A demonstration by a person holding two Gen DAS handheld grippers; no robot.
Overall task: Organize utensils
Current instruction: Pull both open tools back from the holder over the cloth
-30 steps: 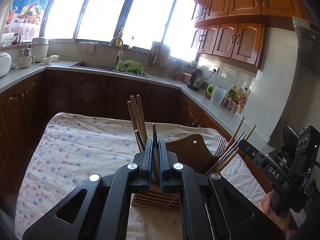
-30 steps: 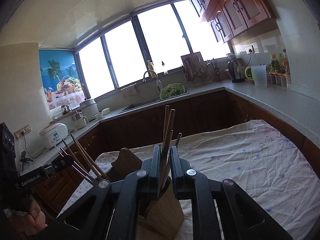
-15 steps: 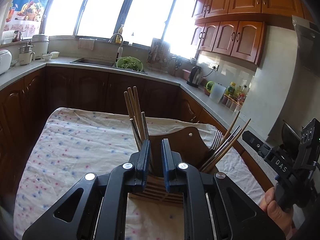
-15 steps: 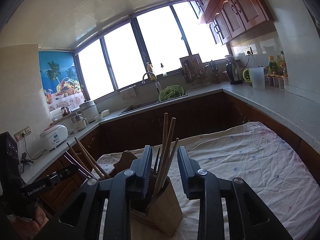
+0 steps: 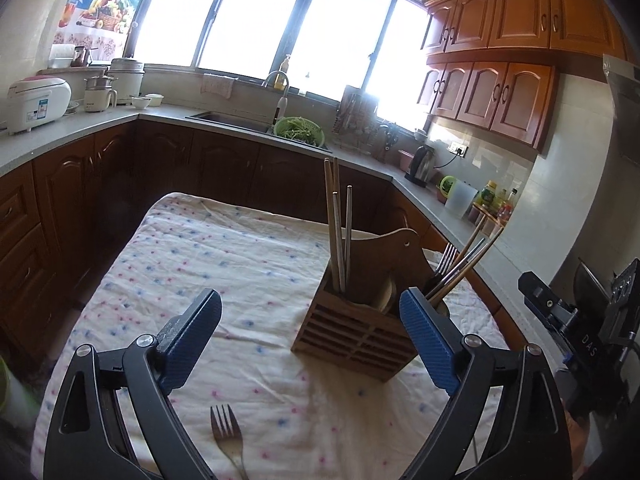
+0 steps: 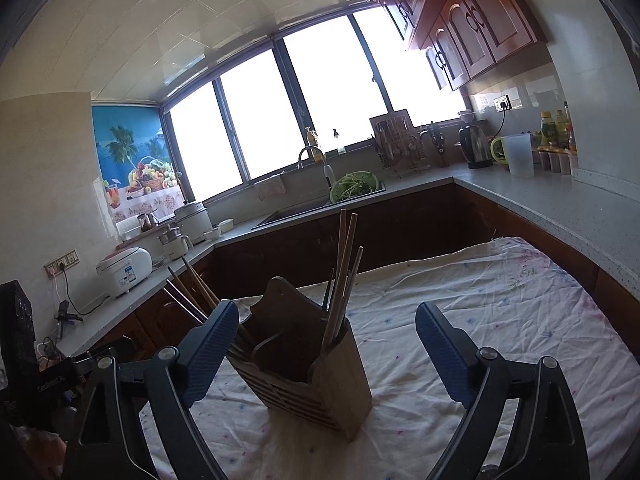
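Utensil holder (image 5: 356, 332) upright mid-worktop, chopsticks (image 5: 338, 232) sorted into compartments; stray fork (image 5: 229, 438) flat on cloth near left gripper (image 5: 310, 344), likely next; right gripper (image 6: 326, 354) likewise, jaws spread, empty.

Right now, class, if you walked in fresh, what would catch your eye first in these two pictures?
The wooden utensil holder stands mid-table on the dotted tablecloth, chopsticks rising upright from one compartment. A lone fork lies on the cloth, low in the left wrist view. Both the left gripper and right gripper are open wide, holding nothing.
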